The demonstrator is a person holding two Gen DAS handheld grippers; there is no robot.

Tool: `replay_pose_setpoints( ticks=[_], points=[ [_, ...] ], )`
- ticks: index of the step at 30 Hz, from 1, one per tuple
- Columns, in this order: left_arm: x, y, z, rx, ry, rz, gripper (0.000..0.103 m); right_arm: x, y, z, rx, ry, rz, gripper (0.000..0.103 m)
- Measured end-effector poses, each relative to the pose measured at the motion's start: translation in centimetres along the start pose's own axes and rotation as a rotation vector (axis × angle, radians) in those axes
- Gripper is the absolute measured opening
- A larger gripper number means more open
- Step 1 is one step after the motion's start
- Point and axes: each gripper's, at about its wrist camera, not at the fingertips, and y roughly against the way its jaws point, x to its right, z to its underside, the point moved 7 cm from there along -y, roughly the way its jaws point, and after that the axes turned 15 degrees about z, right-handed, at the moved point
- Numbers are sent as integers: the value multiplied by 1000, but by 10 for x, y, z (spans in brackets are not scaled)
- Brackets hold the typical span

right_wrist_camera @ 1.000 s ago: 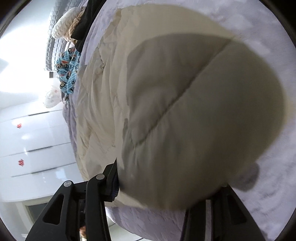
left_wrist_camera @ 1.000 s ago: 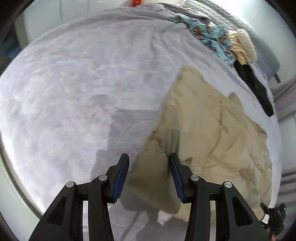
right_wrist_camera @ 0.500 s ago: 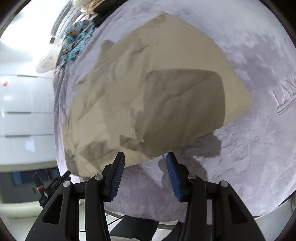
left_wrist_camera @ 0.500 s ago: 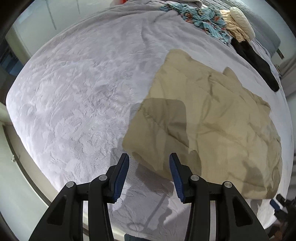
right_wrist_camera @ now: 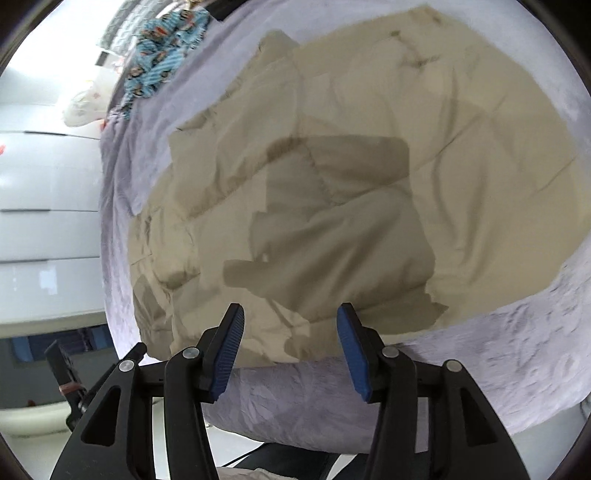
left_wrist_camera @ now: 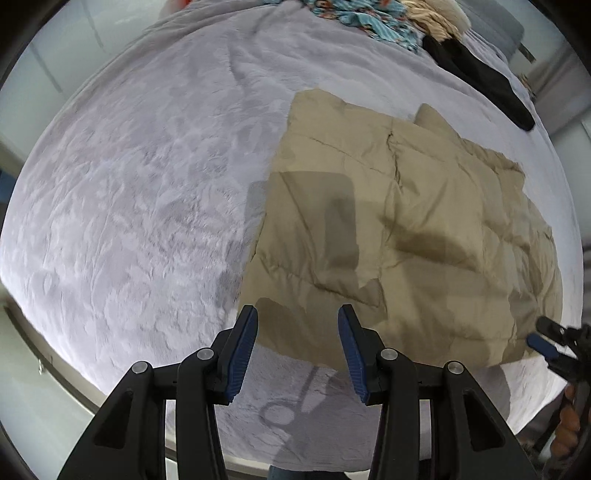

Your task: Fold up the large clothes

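A large beige padded garment [left_wrist_camera: 399,229] lies folded flat on the bed's grey plush blanket [left_wrist_camera: 140,192]. It also fills the right wrist view [right_wrist_camera: 351,184]. My left gripper [left_wrist_camera: 297,347] is open and empty, above the garment's near left corner. My right gripper [right_wrist_camera: 288,339] is open and empty, above the garment's near edge. The right gripper's blue tips also show at the right edge of the left wrist view [left_wrist_camera: 550,339].
Other clothes lie at the bed's far end: a blue patterned piece [left_wrist_camera: 365,18], a cream knit [left_wrist_camera: 436,18] and a black garment [left_wrist_camera: 480,77]. The blue piece also shows in the right wrist view [right_wrist_camera: 162,44]. White drawers [right_wrist_camera: 44,221] stand beside the bed.
Both grippers have let go of the beige garment and pulled back and up from it. The garment now lies flat on the blanket.
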Motion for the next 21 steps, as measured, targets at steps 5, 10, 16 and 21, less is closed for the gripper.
replay_pose_setpoints(
  ticks=[5,10,16,21],
  points=[
    [-4,1,-13,1,-56,7,94,-7,-10,5,-14,-28,22,57],
    [-6,-7,-22,-32,-88,17,94,-10,-13,10,-15,-52,39,61],
    [-10,-17,-36,-43,-136,21,94,-15,-19,13,-18,-67,69,69],
    [-15,-26,-50,-56,-184,47,94,-25,-29,14,-12,-53,97,84]
  ],
)
